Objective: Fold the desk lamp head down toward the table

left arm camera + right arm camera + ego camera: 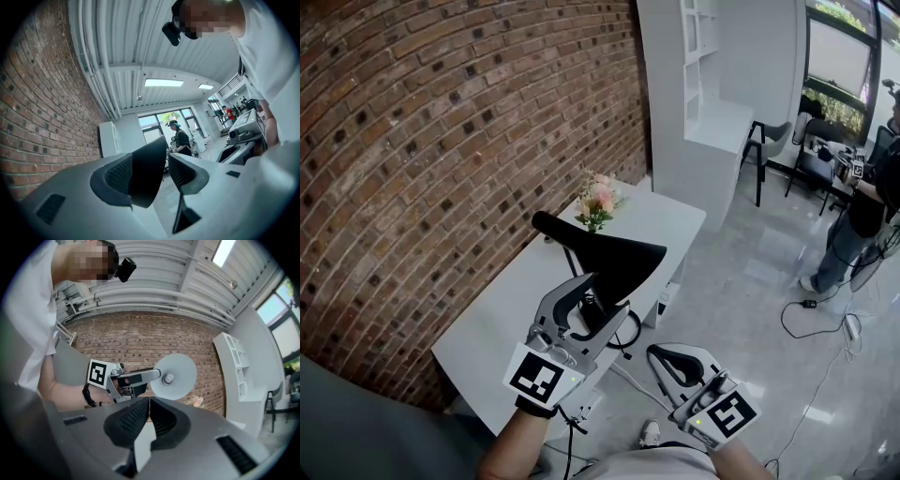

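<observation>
The white table is narrow, and the lamp stands close to its near edge. A hard or off-line push could, I judge, slide or tip the whole lamp toward the floor instead of bending its joint. The black lamp head is broad and smooth, and only its tapering edge lies inside the left claw. If that claw presses down without closing, the edge is likely to slip out. A sideways swing might also brush the small flowers just behind.

In the left gripper view the lamp head sits between the parted jaws of the left claw. It lies close against the left pad, with a clear gap to the right pad, so nothing is clamped. The right claw has its jaws together and empty. It hangs off the table, well apart from the lamp.
</observation>
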A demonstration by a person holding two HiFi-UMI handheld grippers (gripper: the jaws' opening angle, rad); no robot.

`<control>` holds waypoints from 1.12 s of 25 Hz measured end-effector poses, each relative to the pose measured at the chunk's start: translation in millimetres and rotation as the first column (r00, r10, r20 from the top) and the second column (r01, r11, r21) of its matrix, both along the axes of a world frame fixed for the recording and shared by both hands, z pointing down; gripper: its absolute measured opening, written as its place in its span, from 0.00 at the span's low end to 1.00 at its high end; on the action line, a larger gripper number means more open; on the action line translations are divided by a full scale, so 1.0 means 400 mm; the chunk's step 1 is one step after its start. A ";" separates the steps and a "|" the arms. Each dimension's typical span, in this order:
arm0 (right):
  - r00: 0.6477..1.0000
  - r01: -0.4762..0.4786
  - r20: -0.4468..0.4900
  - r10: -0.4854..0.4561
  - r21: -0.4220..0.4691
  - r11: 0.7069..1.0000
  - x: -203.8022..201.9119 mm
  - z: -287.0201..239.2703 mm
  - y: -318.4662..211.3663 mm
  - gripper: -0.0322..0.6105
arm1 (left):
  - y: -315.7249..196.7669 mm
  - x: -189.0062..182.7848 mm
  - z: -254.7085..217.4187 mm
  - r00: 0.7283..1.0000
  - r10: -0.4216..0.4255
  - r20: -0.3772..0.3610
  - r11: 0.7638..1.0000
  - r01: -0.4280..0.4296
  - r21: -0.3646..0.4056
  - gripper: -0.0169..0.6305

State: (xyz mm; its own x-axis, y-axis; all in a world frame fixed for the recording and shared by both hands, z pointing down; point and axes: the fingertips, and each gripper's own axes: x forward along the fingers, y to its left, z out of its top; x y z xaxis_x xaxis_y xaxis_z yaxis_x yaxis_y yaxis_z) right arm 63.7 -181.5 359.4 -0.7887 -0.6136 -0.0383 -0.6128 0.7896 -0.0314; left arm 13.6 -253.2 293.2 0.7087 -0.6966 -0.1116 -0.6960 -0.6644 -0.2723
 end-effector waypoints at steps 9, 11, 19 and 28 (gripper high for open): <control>1.000 -0.002 -0.001 0.002 0.001 1.000 0.002 0.002 0.001 0.08 | 0.002 0.002 0.007 1.000 0.007 0.011 1.000 -0.007 0.002 0.39; 1.000 -0.002 -0.001 0.002 -0.001 1.000 0.002 0.003 0.001 0.08 | 0.002 0.004 0.013 1.000 0.009 0.015 1.000 -0.009 -0.005 0.39; 1.000 0.002 0.000 -0.002 -0.003 1.000 -0.003 -0.001 0.003 0.08 | 0.004 0.007 0.034 0.999 0.020 0.029 1.000 -0.019 -0.025 0.39; 1.000 -0.008 -0.004 0.008 -0.019 1.000 0.010 0.009 -0.001 0.08 | 0.002 0.013 0.058 0.999 0.024 0.029 0.998 -0.022 -0.054 0.40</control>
State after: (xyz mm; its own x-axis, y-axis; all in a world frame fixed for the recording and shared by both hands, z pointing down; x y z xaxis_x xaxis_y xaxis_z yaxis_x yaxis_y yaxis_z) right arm 67.6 -182.0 362.9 -0.7841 -0.6202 -0.0236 -0.6190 0.7842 -0.0437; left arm 18.8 -252.6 316.4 0.7272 -0.6843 -0.0535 -0.6724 -0.6945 -0.2561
